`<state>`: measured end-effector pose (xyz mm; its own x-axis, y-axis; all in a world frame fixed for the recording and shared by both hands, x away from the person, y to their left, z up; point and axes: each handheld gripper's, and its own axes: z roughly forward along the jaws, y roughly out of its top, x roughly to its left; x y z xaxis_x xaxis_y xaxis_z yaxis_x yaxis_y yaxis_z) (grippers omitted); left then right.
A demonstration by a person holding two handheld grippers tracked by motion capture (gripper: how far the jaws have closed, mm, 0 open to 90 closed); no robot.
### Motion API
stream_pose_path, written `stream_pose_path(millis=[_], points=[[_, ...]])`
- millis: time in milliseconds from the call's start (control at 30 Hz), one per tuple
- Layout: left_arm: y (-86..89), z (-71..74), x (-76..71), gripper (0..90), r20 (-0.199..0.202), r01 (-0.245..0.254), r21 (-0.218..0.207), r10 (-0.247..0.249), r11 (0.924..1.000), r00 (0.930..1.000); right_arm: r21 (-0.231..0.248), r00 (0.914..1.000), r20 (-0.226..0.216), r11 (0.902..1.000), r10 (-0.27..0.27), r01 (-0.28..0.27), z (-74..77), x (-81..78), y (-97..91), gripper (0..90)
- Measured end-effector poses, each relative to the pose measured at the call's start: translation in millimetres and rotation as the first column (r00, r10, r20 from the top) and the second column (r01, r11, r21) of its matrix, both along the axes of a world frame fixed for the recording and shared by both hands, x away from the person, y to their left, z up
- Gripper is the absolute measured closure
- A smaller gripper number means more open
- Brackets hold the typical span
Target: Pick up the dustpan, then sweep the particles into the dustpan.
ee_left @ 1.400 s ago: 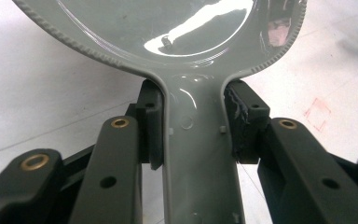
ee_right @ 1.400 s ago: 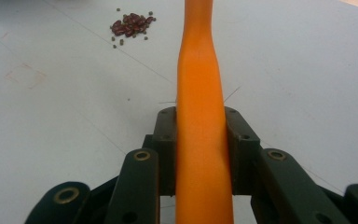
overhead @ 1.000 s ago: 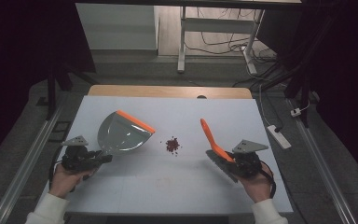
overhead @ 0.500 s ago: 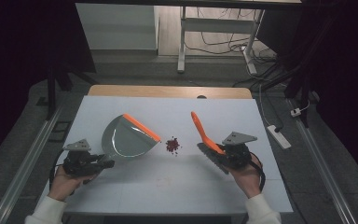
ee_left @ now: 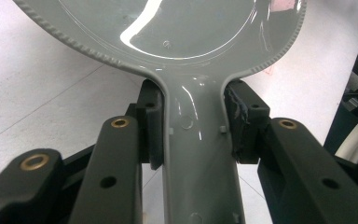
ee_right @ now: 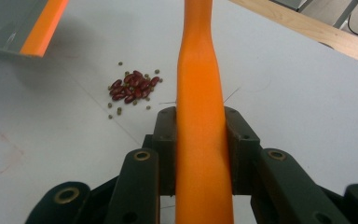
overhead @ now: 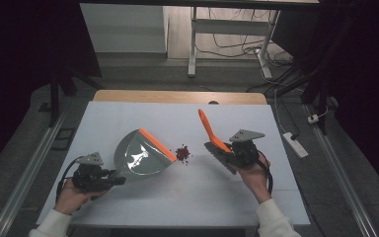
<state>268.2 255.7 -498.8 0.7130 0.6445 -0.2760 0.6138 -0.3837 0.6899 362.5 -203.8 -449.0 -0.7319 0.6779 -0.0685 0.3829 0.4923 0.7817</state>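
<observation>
White and flat, the wide table (overhead: 187,197) carries everything, with a strip of bare wood along its far edge.

On its left half lies the grey plastic dustpan with an orange lip (overhead: 140,158). Its mouth points to the right, toward the middle of the table, and its grey handle runs back to the left. The left tongs (overhead: 109,179) are closed on this handle: in the left gripper view the two black pads press on both sides of the glossy handle (ee_left: 198,154), just below the place where it widens into the pan.

To the right, the orange plastic brush with dark bristles (overhead: 212,136) stands tilted, with its handle rising up and away from the person. The right tongs (overhead: 227,153) are closed on it, and in the right gripper view the orange handle (ee_right: 200,116) sits tightly between both jaws. The dark bristles (overhead: 219,157) are low at the table, just to the right of the beans.

Between the orange lip and the brush is the small pile of dark red beans (overhead: 182,153), close in front of the lip, whether touching it I cannot tell. In the right gripper view some tiny greenish grains (ee_right: 120,111) lie scattered around the red beans (ee_right: 133,87).
</observation>
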Motion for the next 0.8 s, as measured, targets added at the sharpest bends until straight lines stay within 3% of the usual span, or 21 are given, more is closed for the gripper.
stream_pose_path(millis=[633,800], points=[[-9.0,-4.7,2.7,62.3,-0.037,0.074,0.045,-0.073,0.9962,0.9967,0.006,1.0,-0.009,1.0,0.004,-0.004,1.1,24.5,28.5,69.4],[-12.6,-7.4,3.1,62.2,-0.048,0.101,0.064,-0.098,0.9928,0.994,-0.015,0.9998,-0.013,0.9998,0.016,-0.016,-3.2,32.0,40.9,69.3]])
